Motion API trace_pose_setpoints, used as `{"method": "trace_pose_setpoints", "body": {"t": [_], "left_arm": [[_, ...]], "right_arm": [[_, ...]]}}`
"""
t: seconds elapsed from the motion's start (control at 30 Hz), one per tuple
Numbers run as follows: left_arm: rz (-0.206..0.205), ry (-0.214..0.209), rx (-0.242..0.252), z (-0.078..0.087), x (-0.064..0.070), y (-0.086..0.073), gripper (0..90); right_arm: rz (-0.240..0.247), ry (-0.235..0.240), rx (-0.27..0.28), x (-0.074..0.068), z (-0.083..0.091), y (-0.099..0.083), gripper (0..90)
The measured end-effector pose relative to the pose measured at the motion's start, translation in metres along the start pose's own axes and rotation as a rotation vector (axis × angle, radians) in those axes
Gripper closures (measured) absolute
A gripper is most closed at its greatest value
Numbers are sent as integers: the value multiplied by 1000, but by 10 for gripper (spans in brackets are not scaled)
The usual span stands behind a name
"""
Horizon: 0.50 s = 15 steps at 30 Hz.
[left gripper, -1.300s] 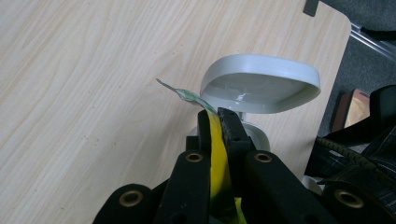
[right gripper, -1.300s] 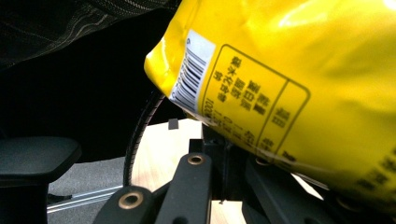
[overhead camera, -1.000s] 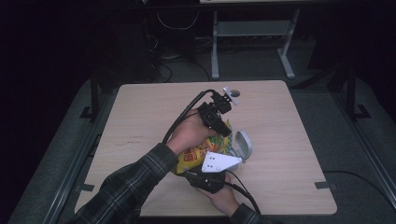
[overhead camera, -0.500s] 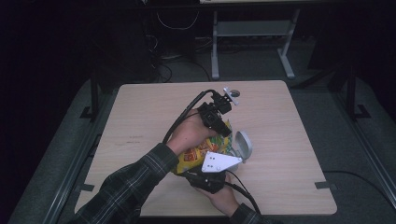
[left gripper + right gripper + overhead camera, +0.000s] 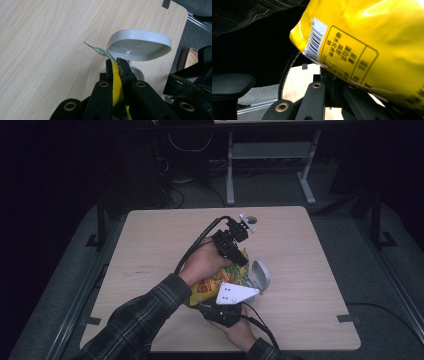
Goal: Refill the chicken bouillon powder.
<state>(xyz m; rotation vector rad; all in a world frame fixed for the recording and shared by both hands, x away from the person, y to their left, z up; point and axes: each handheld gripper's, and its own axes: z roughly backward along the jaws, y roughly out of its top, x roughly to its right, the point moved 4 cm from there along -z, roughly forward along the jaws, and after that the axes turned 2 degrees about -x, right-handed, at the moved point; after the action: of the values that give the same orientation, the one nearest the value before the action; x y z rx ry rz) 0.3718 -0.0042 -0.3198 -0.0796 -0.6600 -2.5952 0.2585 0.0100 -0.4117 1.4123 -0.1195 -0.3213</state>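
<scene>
High view is showing the yellow snack bag (image 5: 220, 282) at centre frame, left gripper (image 5: 235, 249) clamping its top edge, right gripper (image 5: 227, 306) pinching its bottom; tearing cleanly likely needs steady, opposed pulls beside the grey bowl (image 5: 261, 274).

A light wooden table (image 5: 150, 245) carries 1 grey bowl (image 5: 262, 275) lying tipped beside a yellow bag (image 5: 215, 285).

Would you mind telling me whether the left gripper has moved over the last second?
No. In the high view the left gripper sits at the same spot relative to the hole near the table's far edge, shut on the yellow snack bag.
</scene>
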Motion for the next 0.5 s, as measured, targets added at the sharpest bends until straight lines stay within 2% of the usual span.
{"method": "trace_pose_setpoints", "body": {"t": [0.5], "left_arm": [[-6,8,11,1,1,2,900]], "right_arm": [[4,-2,-2,1,1,1,900]]}}
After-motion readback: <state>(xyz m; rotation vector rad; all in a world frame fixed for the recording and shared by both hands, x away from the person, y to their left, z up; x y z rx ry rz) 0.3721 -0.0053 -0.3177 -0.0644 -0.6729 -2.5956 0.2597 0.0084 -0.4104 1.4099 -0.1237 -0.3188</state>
